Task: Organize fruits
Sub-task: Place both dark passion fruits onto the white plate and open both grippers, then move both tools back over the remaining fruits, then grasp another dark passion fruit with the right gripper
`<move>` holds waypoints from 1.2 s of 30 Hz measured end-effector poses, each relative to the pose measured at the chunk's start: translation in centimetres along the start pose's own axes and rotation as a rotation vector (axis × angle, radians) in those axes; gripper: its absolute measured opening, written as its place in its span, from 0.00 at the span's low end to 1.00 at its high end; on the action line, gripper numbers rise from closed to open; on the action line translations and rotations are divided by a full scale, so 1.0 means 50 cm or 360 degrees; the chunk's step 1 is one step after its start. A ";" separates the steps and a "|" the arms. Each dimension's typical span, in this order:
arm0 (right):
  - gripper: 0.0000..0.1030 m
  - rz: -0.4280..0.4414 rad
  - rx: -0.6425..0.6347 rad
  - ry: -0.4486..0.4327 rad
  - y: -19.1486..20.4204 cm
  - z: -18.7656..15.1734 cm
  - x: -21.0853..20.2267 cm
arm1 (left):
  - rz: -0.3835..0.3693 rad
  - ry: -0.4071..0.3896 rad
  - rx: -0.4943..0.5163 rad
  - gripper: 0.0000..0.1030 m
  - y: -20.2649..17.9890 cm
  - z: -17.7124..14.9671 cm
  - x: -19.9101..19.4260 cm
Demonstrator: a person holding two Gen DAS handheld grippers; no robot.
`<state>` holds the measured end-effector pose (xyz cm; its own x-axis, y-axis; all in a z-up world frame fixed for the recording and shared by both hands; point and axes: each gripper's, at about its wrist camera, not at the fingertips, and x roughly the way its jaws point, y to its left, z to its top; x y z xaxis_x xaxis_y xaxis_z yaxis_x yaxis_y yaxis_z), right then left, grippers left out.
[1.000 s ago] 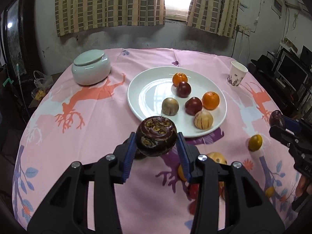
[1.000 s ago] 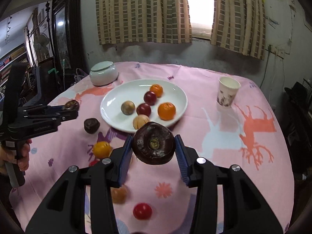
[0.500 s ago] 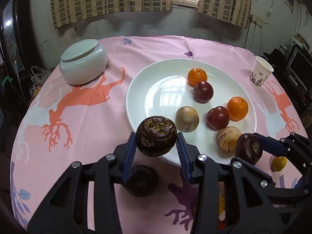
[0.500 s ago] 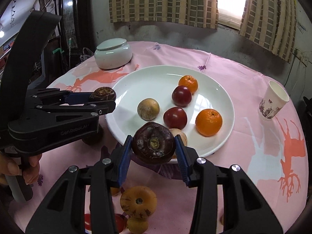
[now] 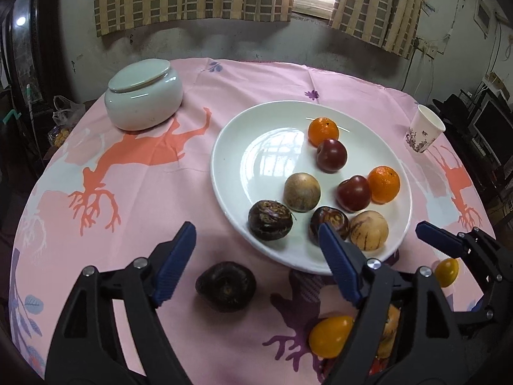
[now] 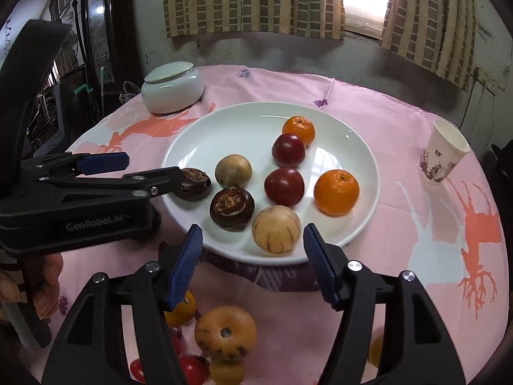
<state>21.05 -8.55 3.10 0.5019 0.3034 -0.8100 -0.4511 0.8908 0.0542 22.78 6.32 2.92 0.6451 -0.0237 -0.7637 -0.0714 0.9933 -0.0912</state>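
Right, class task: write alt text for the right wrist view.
A white plate holds eight fruits beyond the open right hand-held gripper. The left hand-held gripper, open too, reaches in from the left over a pink tablecloth.

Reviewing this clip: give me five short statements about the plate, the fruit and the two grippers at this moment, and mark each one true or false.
1. Both grippers are open and hold nothing. True: the left gripper and right gripper have just been opening, and nothing is between the jaws of either.
2. The white plate holds two oranges. True: one at the far side, one at the right.
3. The paper cup stands on the plate. False: it stands on the tablecloth, right of the plate.
4. All dark fruit is on the plate. False: one dark fruit lies on the cloth near the left gripper.
5. The lidded jar has its lid off. False: the lid sits on it.
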 end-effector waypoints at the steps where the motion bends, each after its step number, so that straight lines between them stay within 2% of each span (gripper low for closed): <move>1: 0.64 -0.0004 0.0007 -0.0006 -0.007 -0.007 -0.014 | -0.0005 -0.0016 -0.0013 0.84 0.004 -0.007 -0.015; 6: 0.66 0.0039 0.0135 -0.0059 -0.057 -0.056 -0.102 | -0.0022 -0.0058 -0.0091 0.86 0.016 -0.063 -0.070; 12: 0.67 0.0009 0.0276 -0.0092 -0.100 -0.135 -0.185 | -0.0113 0.0011 -0.0122 0.87 0.002 -0.153 -0.098; 18: 0.67 0.0024 0.0256 -0.0050 -0.100 -0.248 -0.250 | -0.0068 -0.0051 -0.0132 0.90 0.002 -0.210 -0.117; 23: 0.67 0.0082 0.0281 0.0005 -0.083 -0.337 -0.275 | 0.0053 -0.0155 -0.0003 0.90 0.003 -0.221 -0.115; 28: 0.68 0.0116 0.0310 0.0024 -0.065 -0.382 -0.291 | -0.0061 -0.0144 -0.0100 0.90 0.024 -0.224 -0.115; 36: 0.68 0.0071 0.0288 0.0110 -0.042 -0.394 -0.267 | -0.0042 -0.0105 -0.0040 0.90 0.014 -0.231 -0.105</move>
<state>0.75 -21.15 2.29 0.4298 0.3254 -0.8422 -0.3285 0.9252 0.1898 10.58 5.82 -0.53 0.6955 -0.0417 -0.7173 -0.0720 0.9892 -0.1273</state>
